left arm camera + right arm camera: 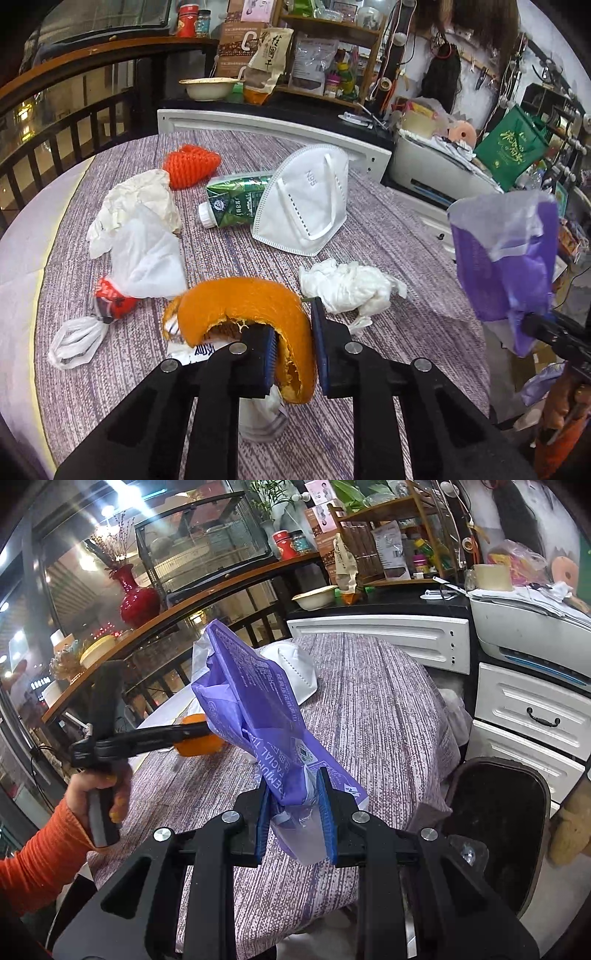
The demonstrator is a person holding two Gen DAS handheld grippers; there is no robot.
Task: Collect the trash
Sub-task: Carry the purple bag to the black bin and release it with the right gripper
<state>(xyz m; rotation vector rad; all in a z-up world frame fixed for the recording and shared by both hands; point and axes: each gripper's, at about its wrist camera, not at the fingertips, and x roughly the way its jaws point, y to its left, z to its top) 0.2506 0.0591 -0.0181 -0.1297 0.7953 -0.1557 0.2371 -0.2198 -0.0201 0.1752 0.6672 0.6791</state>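
The left tongs (291,347) are clamped on a curved piece of orange peel (243,306), its waxy skin arching up and to the left of the blue pads, the ragged pith edge hanging down between them, lifted just above the table (388,236) with its purple-and-white streaked cloth. The right tongs (295,805) are clamped on the twisted neck of a crinkly purple plastic tissue wrapper (251,694), whose long body stands up and away from the pads, leaning left. Just right of and below the right tongs, off the table's edge, sits a dark open-topped trash bin (495,827); to my eye the right hand is the nearer one to it, so the wrapper only needs to swing right and down, while the peel has the whole table to cross. Ahead of the left tongs lie a crumpled white tissue (351,290), a stiff folded white N95 mask (306,199), a flattened green drink carton with a white cap (232,203), an orange foam fruit net (190,166), soft crumpled white paper and plastic film (144,229), and a knotted white bag with a red wrapper (92,317) to the left.
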